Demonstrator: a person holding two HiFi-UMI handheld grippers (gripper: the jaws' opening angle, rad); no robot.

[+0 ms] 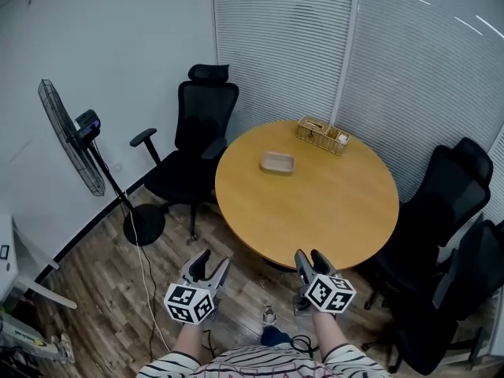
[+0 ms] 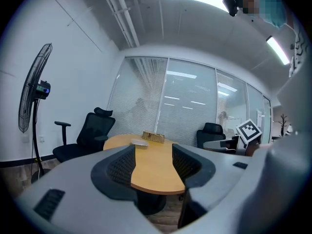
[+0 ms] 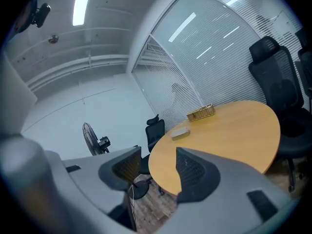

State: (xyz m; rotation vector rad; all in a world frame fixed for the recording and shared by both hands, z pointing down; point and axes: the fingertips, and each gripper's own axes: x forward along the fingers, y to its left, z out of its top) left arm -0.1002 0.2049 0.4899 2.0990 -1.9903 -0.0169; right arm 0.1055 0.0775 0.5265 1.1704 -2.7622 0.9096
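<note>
Two grippers, both empty. We hold the left gripper [image 1: 211,263] and the right gripper [image 1: 310,257] side by side, just short of the near edge of the round wooden table [image 1: 331,211], neither touching it.

Left gripper view: jaws parted by a moderate gap, with only the tabletop showing between them. Right gripper view: jaws likewise apart, nothing gripped, the table edge seen through the gap.

On the table, toward its far side, lies a small flat tray [image 1: 277,163], left of centre. A wicker basket [image 1: 323,135] sits at the far rim, near the tray but apart from it.

One black office chair [image 1: 193,140] stands at the table's left side. More black chairs [image 1: 441,211] crowd the table's right. A standing fan [image 1: 71,136] is well left of the table, beyond that chair.
</note>
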